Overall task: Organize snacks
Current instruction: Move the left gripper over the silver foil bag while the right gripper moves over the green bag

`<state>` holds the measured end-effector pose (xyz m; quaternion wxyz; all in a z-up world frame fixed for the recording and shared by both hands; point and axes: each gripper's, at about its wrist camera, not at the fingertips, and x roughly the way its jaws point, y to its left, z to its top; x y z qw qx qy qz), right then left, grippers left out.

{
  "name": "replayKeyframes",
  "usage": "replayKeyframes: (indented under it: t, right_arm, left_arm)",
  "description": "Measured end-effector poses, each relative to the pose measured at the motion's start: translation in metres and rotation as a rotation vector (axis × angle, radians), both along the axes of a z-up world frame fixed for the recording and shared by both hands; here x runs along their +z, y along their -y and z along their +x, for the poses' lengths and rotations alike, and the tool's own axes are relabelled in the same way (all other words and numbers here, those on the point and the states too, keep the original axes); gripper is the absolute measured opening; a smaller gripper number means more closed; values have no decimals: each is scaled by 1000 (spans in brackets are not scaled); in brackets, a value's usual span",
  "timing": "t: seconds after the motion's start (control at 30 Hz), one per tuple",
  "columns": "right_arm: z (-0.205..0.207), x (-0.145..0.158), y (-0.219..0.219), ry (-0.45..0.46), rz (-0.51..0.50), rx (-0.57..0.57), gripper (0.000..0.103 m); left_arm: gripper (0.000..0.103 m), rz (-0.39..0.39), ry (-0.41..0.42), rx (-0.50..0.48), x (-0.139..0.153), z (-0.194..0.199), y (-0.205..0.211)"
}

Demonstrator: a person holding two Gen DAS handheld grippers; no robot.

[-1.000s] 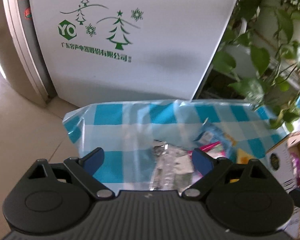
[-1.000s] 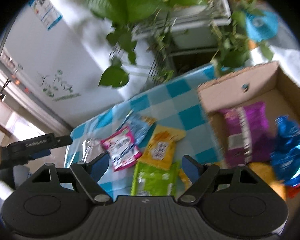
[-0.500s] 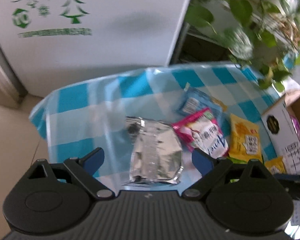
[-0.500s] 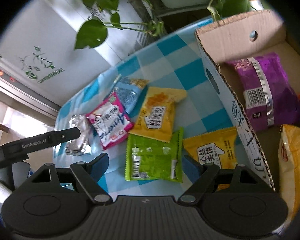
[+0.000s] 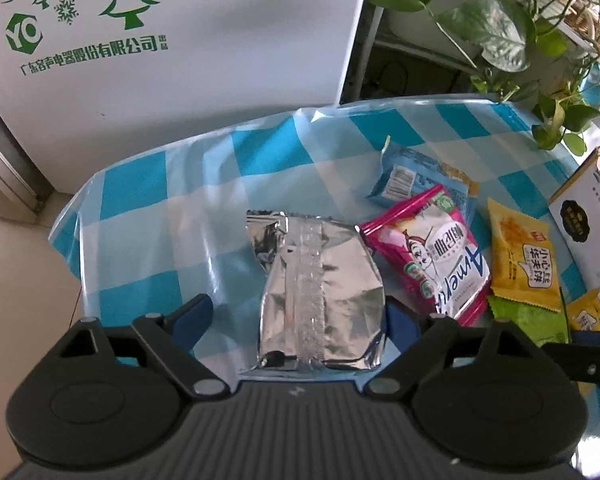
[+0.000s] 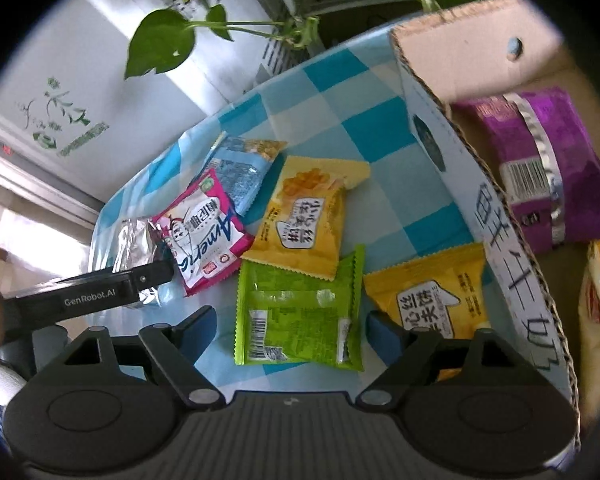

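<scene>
A silver foil packet lies on the checked tablecloth, between the fingers of my left gripper. The jaws are closing; the right fingertip is at the packet's edge and the left one stands apart from it. In the right wrist view a green packet lies flat between the fingers of my right gripper, whose jaws are opening without touching it. Beside these lie a pink packet, a light blue packet and two yellow packets. An open cardboard box holds a purple packet.
A white appliance with green tree print stands behind the table. Potted vines hang over the far right corner. The box also holds an orange-yellow packet. The table edge drops to tiled floor on the left.
Both grippers have come down toward the table. The silver packet now sits between the left fingers, which have narrowed, and the green packet sits between the right fingers.
</scene>
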<state>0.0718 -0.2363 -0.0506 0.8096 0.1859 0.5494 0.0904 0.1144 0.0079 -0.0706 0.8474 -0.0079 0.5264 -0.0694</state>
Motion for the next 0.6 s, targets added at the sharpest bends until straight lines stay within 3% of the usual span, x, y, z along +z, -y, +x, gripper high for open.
replayKeyframes:
  t: [0.13, 0.33, 0.6]
  right_arm:
    - [-1, 2, -11, 37, -79, 11, 86]
    - [-8, 0, -38, 107, -255, 83, 86]
    - [-14, -8, -64, 177, -407, 138, 86]
  left_arm:
    - [80, -13, 8, 0, 2, -2, -8]
    - [79, -35, 14, 10, 1, -3, -16]
    - [96, -38, 20, -13, -2, 1, -9]
